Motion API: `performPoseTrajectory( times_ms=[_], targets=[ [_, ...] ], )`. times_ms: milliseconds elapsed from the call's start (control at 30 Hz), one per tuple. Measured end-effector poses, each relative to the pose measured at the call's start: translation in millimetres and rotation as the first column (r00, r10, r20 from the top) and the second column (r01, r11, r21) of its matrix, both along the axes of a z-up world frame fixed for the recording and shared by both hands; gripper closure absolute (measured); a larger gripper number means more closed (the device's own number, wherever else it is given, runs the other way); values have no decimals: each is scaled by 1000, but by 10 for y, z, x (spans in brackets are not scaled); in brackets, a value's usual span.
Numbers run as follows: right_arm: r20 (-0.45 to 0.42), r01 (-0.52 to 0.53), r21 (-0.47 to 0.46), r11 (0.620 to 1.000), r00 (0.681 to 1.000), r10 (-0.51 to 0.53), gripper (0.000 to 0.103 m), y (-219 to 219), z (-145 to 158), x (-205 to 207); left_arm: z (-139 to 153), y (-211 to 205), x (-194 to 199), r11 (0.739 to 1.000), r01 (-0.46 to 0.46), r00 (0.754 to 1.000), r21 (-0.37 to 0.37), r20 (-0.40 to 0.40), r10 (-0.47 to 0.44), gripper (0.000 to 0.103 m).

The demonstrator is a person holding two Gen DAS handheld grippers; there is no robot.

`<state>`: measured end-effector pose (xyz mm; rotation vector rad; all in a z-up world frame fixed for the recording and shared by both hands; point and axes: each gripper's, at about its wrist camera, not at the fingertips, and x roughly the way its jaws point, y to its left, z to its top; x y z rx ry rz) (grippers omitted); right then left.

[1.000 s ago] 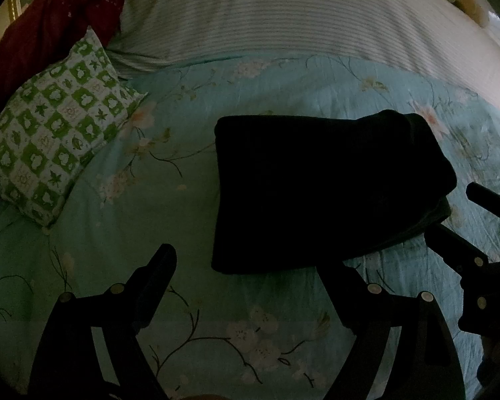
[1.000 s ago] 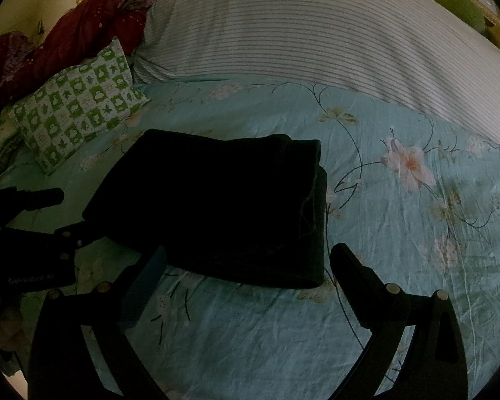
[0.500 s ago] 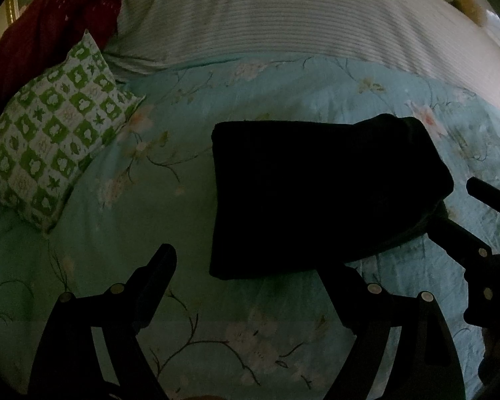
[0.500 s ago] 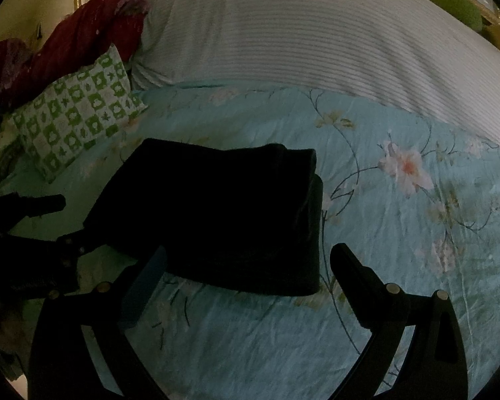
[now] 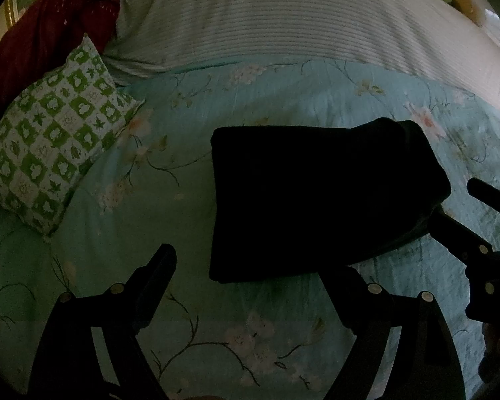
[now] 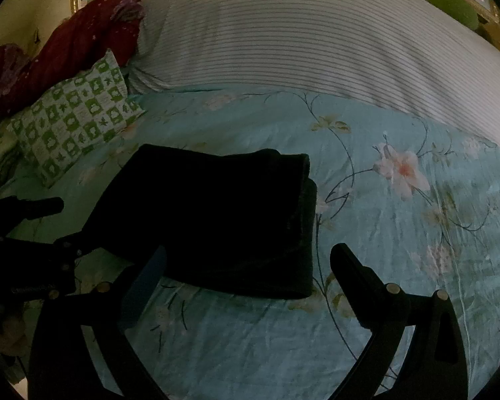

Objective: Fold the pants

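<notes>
The folded pants (image 5: 316, 200) lie on the bedspread (image 5: 150, 233), mid-bed. A pillow (image 5: 50, 146) rests on the bedspread to their far left, with a bundled cloth (image 5: 43, 33) behind it. A striped cover (image 5: 300, 20) spans the far side behind the pants.

The folds of the dark pants (image 5: 316, 200) are lost in shadow; the red cloth (image 5: 43, 33) is cut off at the picture's left edge.

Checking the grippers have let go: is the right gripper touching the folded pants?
Cannot tell. In the right wrist view the open right gripper overlaps the dark pants, with no visible gap or contact.
</notes>
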<state>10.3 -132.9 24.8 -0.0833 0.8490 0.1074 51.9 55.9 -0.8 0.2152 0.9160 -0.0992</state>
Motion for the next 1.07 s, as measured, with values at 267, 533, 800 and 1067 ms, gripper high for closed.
performPoseTrajectory(
  times_ms=[267,533,800,1067],
  targets=[
    [-4,5,6,1000,1000,-5,4,3,0,-19,19,0,5,1000,0,1000,-7,-11,0,17],
    [-3,22,20,1000,1000,-22,4,6,25,-27,68,-15,94,1000,-4,1000,-24,-27,3,17],
    [-20,38,36,999,999,-37,4,-43,26,18,101,-48,150,1000,-11,1000,-20,-28,10,17],
    [-16,55,63,996,998,-54,4,-94,55,15,143,-75,187,1000,-24,999,-12,-31,24,17]
  ],
)
